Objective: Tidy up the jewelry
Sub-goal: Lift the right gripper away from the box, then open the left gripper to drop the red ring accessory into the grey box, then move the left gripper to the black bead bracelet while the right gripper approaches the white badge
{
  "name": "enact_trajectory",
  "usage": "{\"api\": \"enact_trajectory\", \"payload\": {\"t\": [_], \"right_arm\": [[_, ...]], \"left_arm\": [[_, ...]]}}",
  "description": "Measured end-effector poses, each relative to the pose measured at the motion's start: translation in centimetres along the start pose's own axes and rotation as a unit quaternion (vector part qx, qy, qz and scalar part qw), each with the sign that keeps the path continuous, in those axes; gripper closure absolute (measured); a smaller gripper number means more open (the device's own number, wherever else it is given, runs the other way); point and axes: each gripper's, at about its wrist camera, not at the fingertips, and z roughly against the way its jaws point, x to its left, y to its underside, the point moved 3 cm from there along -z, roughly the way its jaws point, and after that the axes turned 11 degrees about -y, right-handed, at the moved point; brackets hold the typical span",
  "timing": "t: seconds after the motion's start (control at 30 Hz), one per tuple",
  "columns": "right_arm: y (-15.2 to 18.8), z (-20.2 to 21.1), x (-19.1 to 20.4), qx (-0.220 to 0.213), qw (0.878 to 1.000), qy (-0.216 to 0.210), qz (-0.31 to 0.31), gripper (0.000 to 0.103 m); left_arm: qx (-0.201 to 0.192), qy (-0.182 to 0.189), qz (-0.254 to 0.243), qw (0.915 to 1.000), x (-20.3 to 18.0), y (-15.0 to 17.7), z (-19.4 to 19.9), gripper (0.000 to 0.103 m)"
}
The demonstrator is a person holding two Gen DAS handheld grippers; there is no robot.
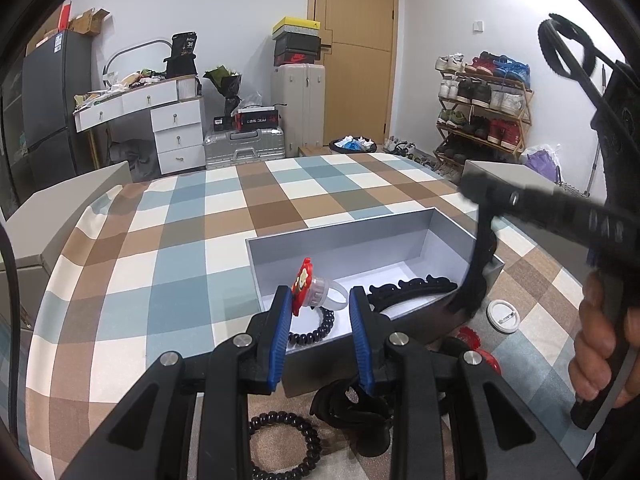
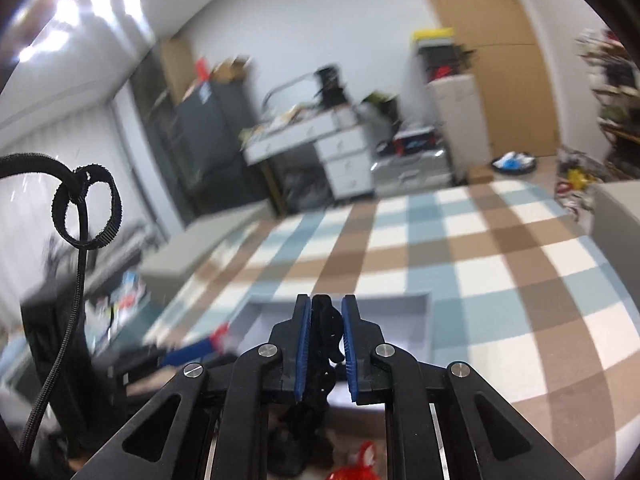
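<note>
The left gripper (image 1: pixel 320 300) is held tilted downward, its blue pads (image 1: pixel 280 328) parted by a moderate gap, with the left pad touching a red ring. The right gripper (image 2: pixel 326 312) is seen closed, its pads (image 2: pixel 303 344) pressed on a black piece. The right gripper's handle is wrapped by a hand (image 1: pixel 604 344), fingers curled around it.
</note>
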Motion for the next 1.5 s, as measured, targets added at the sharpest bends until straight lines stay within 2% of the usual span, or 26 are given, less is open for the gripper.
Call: {"api": "enact_trajectory", "payload": {"t": [0.13, 0.23, 0.27, 0.43, 0.53, 0.57, 0.6, 0.67, 0.77, 0.83, 0.87, 0.9, 0.93, 0.97, 1.0, 1.07, 1.13, 1.2, 1.27, 1.5], "right_arm": [[-1.0, 2.2, -2.2, -0.073, 0.995, -0.010, -0.062, 0.089], [-1.5, 3.5, -2.9, -0.122, 0.990, 0.012, -0.072, 0.089], [-1.6, 3.6, -3.0, -0.125, 0.989, 0.018, -0.071, 0.089], [-0.8, 1.1, -2.9, -0.071, 0.995, 0.026, -0.059, 0.088], [-0.3, -0.1, -2.3, -0.027, 0.998, 0.005, -0.059, 0.085], [-0.2, -0.2, -2.1, -0.018, 0.998, -0.003, -0.057, 0.080], [-0.1, -0.2, -1.8, -0.013, 0.999, -0.004, -0.051, 0.070], [-0.1, 0.1, -1.5, -0.009, 0.999, 0.000, -0.041, 0.060], [-0.3, 0.3, -1.5, 0.004, 0.999, 0.003, -0.032, 0.055], [-0.5, 0.5, -1.6, 0.018, 0.999, 0.005, -0.027, 0.045], [-0.6, 0.5, -1.6, 0.028, 0.999, 0.005, -0.025, 0.037], [-0.7, 0.6, -1.7, 0.035, 0.999, 0.005, -0.023, 0.035], [-0.8, 0.8, -1.8, 0.039, 0.999, 0.006, -0.021, 0.035], [-0.9, 1.0, -1.8, 0.046, 0.999, 0.006, -0.021, 0.029], [-0.9, 1.1, -1.9, 0.055, 0.998, 0.005, -0.021, 0.020], [-0.9, 1.3, -2.0, 0.080, 0.997, 0.005, -0.017, 0.011], [-0.6, 1.4, -2.1, 0.105, 0.994, 0.017, -0.004, 0.007], [0.1, 1.5, -2.4, 0.138, 0.989, 0.049, 0.017, 0.000], [0.8, 1.4, -2.8, 0.163, 0.983, 0.076, 0.035, 0.000], [2.9, 1.8, -3.1, 0.210, 0.970, 0.103, 0.063, 0.000]], "left_arm": [[-0.002, 0.000, 0.002, 1.0000, 0.0, -0.1, 0.0, 0.080], [-0.002, 0.000, 0.003, 1.0000, 0.1, 0.0, 0.0, 0.080], [-0.001, 0.000, 0.004, 1.0000, 0.1, 0.0, 0.0, 0.080], [0.000, 0.001, 0.001, 1.0000, -0.1, 0.1, -0.1, 0.080], [0.001, 0.003, 0.004, 1.0000, -0.1, 0.1, -0.1, 0.080], [0.001, 0.002, 0.005, 1.0000, -0.1, 0.1, -0.1, 0.079], [0.002, 0.003, 0.006, 1.0000, 0.0, 0.1, -0.1, 0.079], [0.004, 0.006, 0.009, 0.9999, 0.0, 0.1, 0.0, 0.079], [0.008, 0.005, 0.011, 0.9999, 0.1, 0.0, 0.0, 0.079], [0.010, 0.005, 0.010, 0.9999, 0.1, -0.1, 0.1, 0.071], [0.007, 0.013, 0.012, 0.9998, 0.1, -0.1, 0.3, 0.060], [0.005, 0.019, 0.013, 0.9997, 0.1, -0.2, 0.4, 0.047], [0.004, 0.020, 0.014, 0.9997, 0.0, -0.2, 0.7, 0.039], [0.005, 0.018, 0.016, 0.9997, 0.0, -0.3, 0.9, 0.028], [0.004, 0.020, 0.018, 0.9996, 0.0, -0.4, 1.1, 0.025], [0.004, 0.029, 0.025, 0.9993, 0.1, -0.6, 1.6, 0.022], [0.007, 0.026, 0.028, 0.9992, 0.3, -0.8, 1.9, 0.016], [0.012, 0.019, 0.031, 0.9993, 0.5, -0.7, 2.2, 0.008], [0.018, 0.017, 0.037, 0.9990, 1.0, -0.3, 2.5, 0.001], [0.039, -0.013, 0.041, 0.9983, 2.4, 1.5, 2.8, 0.001]]}}
